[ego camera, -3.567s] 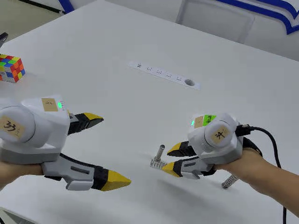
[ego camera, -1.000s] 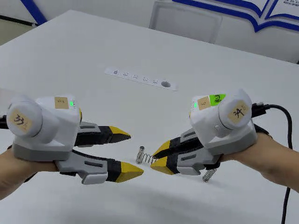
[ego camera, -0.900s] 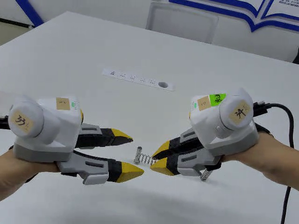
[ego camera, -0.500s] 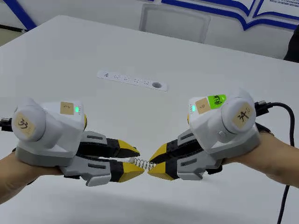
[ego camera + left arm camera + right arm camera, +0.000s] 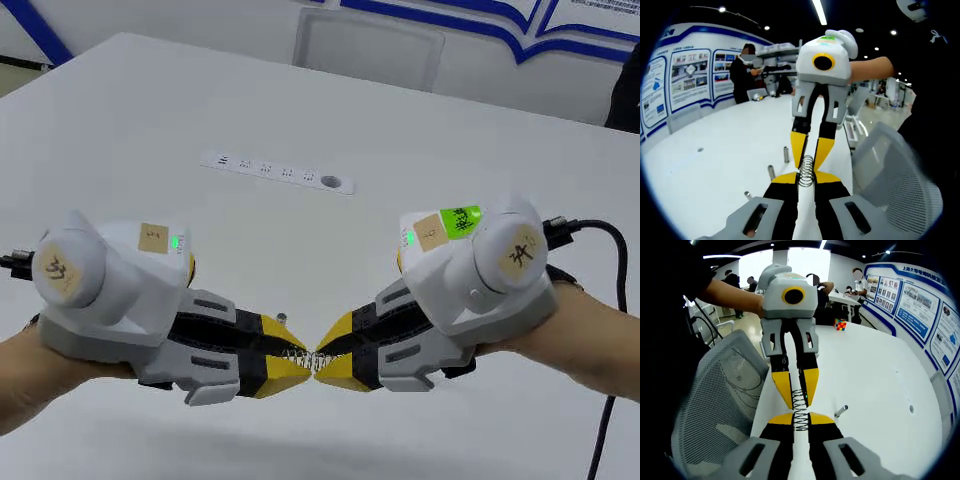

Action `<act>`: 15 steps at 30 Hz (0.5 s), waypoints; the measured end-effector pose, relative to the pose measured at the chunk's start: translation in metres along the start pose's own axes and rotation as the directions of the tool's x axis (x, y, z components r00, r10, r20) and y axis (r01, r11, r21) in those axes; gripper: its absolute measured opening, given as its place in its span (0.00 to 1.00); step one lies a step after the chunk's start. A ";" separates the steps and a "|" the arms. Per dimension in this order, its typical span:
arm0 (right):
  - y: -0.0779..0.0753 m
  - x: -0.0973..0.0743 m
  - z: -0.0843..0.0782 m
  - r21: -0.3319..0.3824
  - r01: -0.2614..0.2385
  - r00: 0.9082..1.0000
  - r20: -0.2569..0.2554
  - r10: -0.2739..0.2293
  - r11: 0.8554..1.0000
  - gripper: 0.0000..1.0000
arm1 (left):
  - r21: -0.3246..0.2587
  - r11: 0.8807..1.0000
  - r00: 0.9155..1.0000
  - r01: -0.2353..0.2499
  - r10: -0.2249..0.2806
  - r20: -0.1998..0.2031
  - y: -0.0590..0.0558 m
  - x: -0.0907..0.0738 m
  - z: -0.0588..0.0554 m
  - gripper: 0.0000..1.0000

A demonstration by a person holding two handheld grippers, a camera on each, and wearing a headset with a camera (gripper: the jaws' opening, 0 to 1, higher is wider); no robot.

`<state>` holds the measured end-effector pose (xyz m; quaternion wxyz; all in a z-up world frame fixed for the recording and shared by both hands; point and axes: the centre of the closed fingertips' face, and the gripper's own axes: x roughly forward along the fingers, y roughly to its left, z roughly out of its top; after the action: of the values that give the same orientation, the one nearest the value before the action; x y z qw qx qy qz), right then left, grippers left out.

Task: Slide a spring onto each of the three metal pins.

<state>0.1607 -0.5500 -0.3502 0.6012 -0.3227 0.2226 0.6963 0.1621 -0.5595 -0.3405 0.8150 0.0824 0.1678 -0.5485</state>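
Spring coil of thin silver wire (image 5: 806, 171) spans both grippers, one end pinched in each: left gripper (image 5: 290, 355) and right gripper (image 5: 325, 357) nearly closed on it. Judged light, soft, prone to flick away; grip end coils gently. Beyond, three short metal pins (image 5: 786, 154) on white bench (image 5: 200, 100).

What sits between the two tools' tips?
The spring bridges them, one end pinched in the left tool, the other in the right tool. Clearest in both gripper views; the head view shows a short coil.

Spring (image 5: 800, 412) between right gripper (image 5: 800, 422) and left gripper (image 5: 799, 399)
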 end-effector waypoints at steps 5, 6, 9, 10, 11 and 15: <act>0.001 0.000 -0.001 -0.003 -0.006 1.000 0.002 0.006 1.000 0.11 | 0.014 1.000 1.000 0.010 -0.010 -0.006 -0.001 0.000 0.000 0.10; 0.001 0.000 -0.001 -0.002 -0.005 1.000 0.004 0.005 1.000 0.12 | 0.017 1.000 1.000 0.010 -0.009 -0.006 -0.001 0.000 0.000 0.10; 0.000 0.000 -0.005 0.025 -0.011 1.000 0.006 0.011 1.000 0.15 | 0.005 1.000 1.000 0.017 -0.017 -0.003 -0.002 0.000 0.000 0.10; 0.000 0.000 -0.007 0.026 -0.013 1.000 0.003 0.013 1.000 0.15 | 0.008 1.000 1.000 0.017 -0.017 -0.003 -0.001 0.000 0.001 0.10; 0.000 0.000 -0.009 0.025 -0.014 1.000 0.002 0.014 1.000 0.15 | 0.010 1.000 1.000 0.016 -0.016 -0.004 -0.001 0.000 0.001 0.10; -0.003 -0.001 -0.017 0.033 -0.004 1.000 -0.005 0.005 0.999 0.14 | 0.009 1.000 1.000 0.022 -0.022 0.005 -0.002 -0.001 0.002 0.10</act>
<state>0.1670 -0.5622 -0.3611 0.6043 -0.3141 0.2364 0.6930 0.1604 -0.5602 -0.3381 0.8089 0.0827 0.1641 -0.5585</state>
